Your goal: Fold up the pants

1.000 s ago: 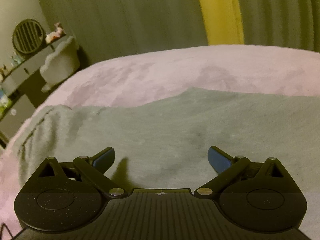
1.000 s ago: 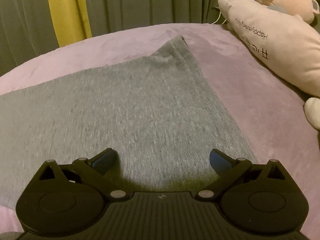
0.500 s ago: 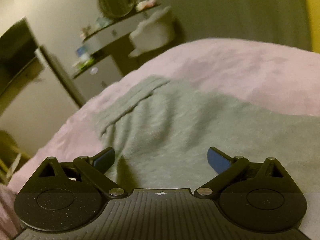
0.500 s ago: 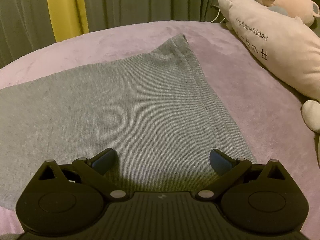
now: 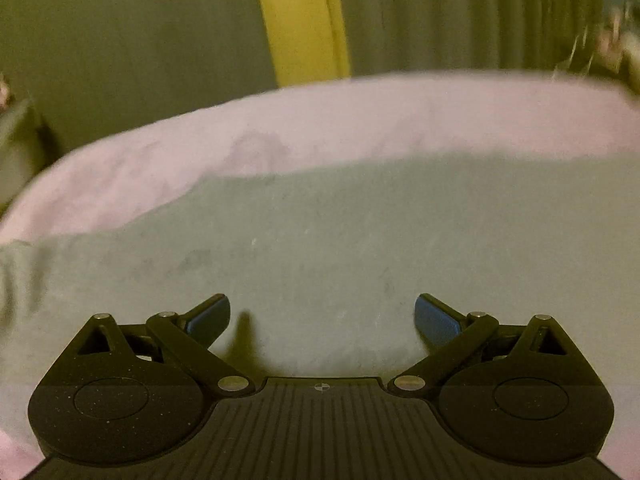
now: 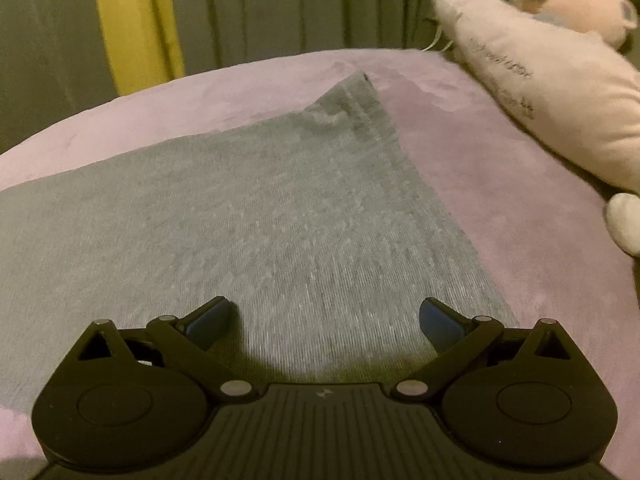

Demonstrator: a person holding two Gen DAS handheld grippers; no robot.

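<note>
Grey pants (image 5: 340, 240) lie flat across a pink bedspread (image 5: 320, 120). In the right wrist view the pants (image 6: 240, 216) end in a hemmed edge that runs to a far corner. My left gripper (image 5: 322, 316) is open and empty just above the grey fabric. My right gripper (image 6: 325, 318) is open and empty above the fabric near its right hemmed edge. The left view is blurred by motion.
A pink pillow with printed text (image 6: 532, 92) and a pink plush toy (image 6: 576, 4) lie at the right of the bed. Dark green curtains (image 6: 280, 8) with a yellow strip (image 6: 136, 24) hang behind the bed.
The left gripper has swung back to the right, from the dresser side to face the curtains. The right gripper has shifted slightly. Both stay open.
</note>
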